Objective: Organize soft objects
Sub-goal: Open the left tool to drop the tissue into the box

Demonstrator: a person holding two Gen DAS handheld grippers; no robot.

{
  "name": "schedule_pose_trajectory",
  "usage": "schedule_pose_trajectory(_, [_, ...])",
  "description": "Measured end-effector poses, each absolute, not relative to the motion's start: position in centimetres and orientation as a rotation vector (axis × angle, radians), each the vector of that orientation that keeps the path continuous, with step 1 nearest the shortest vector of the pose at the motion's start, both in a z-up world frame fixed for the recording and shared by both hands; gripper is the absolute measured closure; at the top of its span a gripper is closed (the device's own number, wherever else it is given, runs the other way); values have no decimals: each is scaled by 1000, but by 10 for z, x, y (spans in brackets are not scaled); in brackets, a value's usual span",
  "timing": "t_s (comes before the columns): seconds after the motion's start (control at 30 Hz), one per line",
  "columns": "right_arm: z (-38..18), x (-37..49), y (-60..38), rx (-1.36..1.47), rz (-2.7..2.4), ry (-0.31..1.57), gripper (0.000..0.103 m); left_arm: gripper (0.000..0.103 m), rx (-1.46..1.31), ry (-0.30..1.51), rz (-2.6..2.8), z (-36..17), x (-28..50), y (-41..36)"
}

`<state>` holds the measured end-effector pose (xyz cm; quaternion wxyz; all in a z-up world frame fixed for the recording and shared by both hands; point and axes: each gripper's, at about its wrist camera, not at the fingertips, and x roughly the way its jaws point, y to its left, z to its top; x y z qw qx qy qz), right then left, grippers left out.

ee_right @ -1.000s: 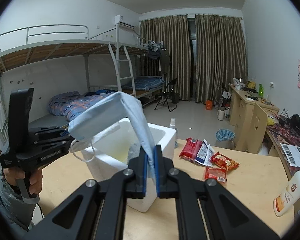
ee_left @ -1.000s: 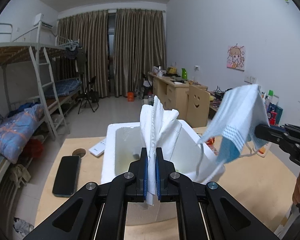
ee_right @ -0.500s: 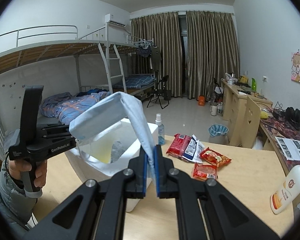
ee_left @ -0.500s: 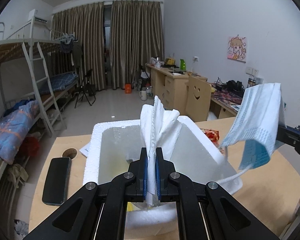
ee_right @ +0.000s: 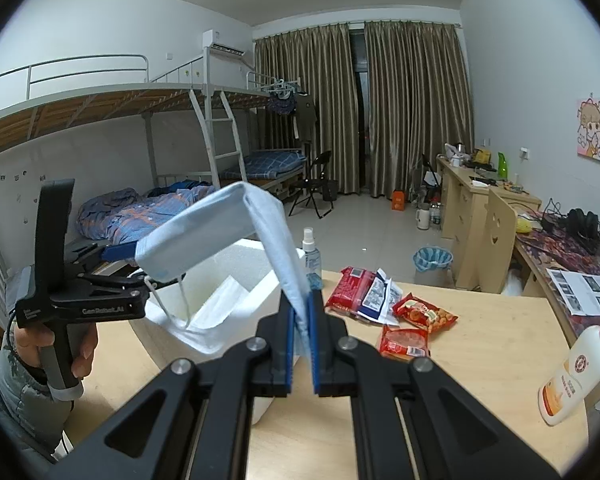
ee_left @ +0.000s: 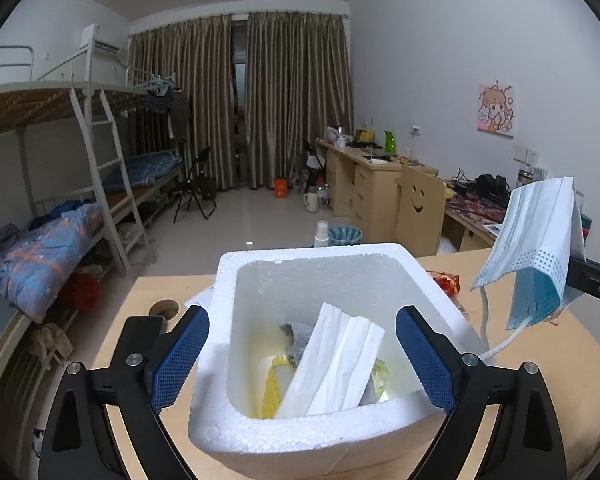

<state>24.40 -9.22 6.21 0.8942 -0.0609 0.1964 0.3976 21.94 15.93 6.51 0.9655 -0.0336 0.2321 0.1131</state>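
Note:
A white foam box (ee_left: 316,436) stands on the wooden table; it also shows in the right wrist view (ee_right: 204,344). Folded white tissue (ee_left: 334,364) lies inside it, on top of a grey cloth (ee_left: 296,330) and something yellow (ee_left: 270,392). My left gripper (ee_left: 302,354) is open and empty, its jaws spread wide over the box. My right gripper (ee_right: 301,330) is shut on a blue face mask (ee_right: 228,232), held in the air to the right of the box. The mask (ee_left: 540,256) also shows in the left wrist view, its ear loop dangling.
Snack packets (ee_right: 388,304) lie on the table right of the box. A spray bottle (ee_right: 311,256) stands behind the box. A white lotion bottle (ee_right: 576,372) lies at the far right. A round cable hole (ee_left: 164,308) is in the table at left.
My left gripper has opened and let go of the white tissue, which now lies in the foam box. The left gripper also came closer over the box. The right gripper still holds the mask.

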Motion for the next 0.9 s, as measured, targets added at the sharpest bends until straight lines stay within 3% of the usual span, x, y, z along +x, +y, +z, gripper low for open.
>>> schedule_pose_trajectory(0.9, [68,243,-61,-123,910,397,94,8,-85,389,336,80,146,182])
